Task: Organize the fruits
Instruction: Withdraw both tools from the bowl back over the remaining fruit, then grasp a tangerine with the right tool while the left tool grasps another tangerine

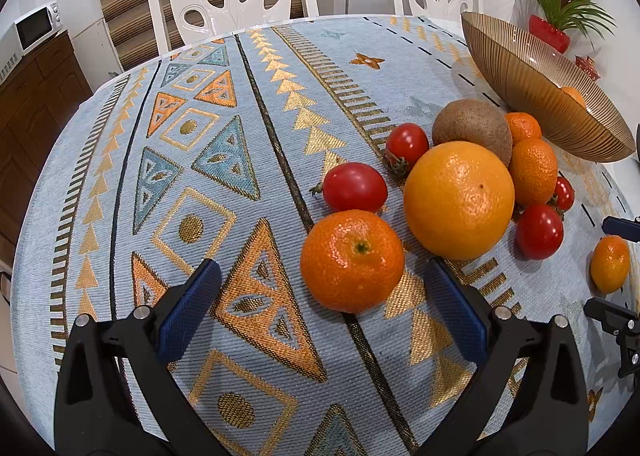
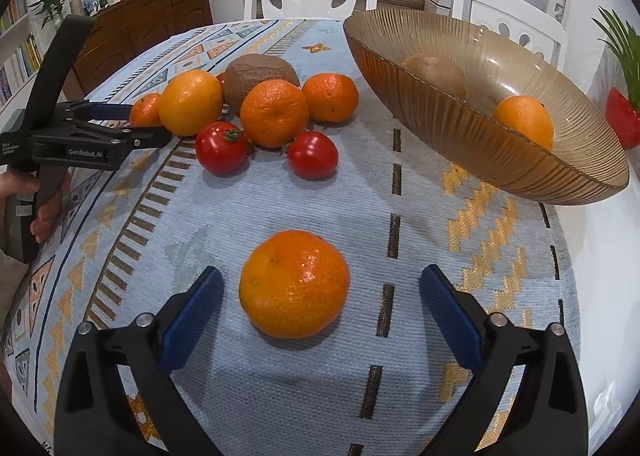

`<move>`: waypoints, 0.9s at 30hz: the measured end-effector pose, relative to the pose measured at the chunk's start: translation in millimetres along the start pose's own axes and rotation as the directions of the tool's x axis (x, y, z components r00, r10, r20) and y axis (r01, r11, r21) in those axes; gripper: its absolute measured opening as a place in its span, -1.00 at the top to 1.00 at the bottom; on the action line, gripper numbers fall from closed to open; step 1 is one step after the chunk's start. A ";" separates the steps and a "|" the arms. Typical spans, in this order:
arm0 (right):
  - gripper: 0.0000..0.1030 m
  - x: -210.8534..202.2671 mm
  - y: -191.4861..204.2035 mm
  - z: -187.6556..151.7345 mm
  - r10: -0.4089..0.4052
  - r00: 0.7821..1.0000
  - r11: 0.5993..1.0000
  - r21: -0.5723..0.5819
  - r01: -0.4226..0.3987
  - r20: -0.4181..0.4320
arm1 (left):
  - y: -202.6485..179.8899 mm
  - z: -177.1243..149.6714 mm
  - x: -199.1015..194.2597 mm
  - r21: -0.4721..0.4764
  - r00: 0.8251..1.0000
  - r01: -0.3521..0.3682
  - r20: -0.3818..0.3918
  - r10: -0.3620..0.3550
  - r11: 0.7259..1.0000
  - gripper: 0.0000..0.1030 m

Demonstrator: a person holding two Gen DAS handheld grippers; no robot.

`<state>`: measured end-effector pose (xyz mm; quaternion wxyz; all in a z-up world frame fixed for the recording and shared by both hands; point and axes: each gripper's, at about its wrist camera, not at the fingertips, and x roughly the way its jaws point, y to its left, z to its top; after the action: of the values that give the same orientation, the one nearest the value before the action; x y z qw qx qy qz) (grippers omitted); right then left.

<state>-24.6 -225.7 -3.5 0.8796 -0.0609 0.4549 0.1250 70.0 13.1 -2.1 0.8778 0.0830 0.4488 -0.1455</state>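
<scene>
Between my right gripper's (image 2: pixel 320 300) spread, empty fingers sits a lone mandarin (image 2: pixel 295 283), round with no clear long axis, touching neither pad. At one o'clock from it stands the ribbed bowl (image 2: pixel 472 136), holding an orange fruit (image 2: pixel 524 121) and a kiwi (image 2: pixel 435 74). At eleven o'clock lies the fruit cluster. My left gripper (image 1: pixel 320 296) is also spread wide and empty, another mandarin (image 1: pixel 352 260) just ahead, its stem end (image 1: pixel 362 247) facing up toward the camera.
</scene>
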 end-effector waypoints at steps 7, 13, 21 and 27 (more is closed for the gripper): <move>-0.69 -3.4 5.8 -1.1 0.038 0.999 0.999 -0.026 -0.037 0.015 | -5.5 -2.3 -5.0 0.018 1.000 0.014 0.018 -0.014 1.000 -0.75; 0.16 -14.9 -2.7 -3.6 0.096 0.993 0.995 0.019 -0.097 0.067 | -7.3 -4.0 -14.5 0.025 0.997 0.037 0.061 -0.038 0.999 0.19; 0.16 -22.9 -1.7 -3.5 0.176 0.979 0.984 0.020 -0.179 0.105 | -9.7 -3.6 -15.2 0.037 0.998 -0.002 0.069 0.000 0.999 0.20; 0.16 -22.1 3.4 -4.6 0.170 0.981 0.985 0.005 -0.171 0.091 | -5.1 -3.6 -13.8 0.021 0.998 -0.015 0.066 0.014 1.000 0.20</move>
<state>-41.4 -227.1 11.9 0.8856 -0.0103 0.4193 0.1996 57.9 11.8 6.8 0.8922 0.0907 0.4174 -0.1465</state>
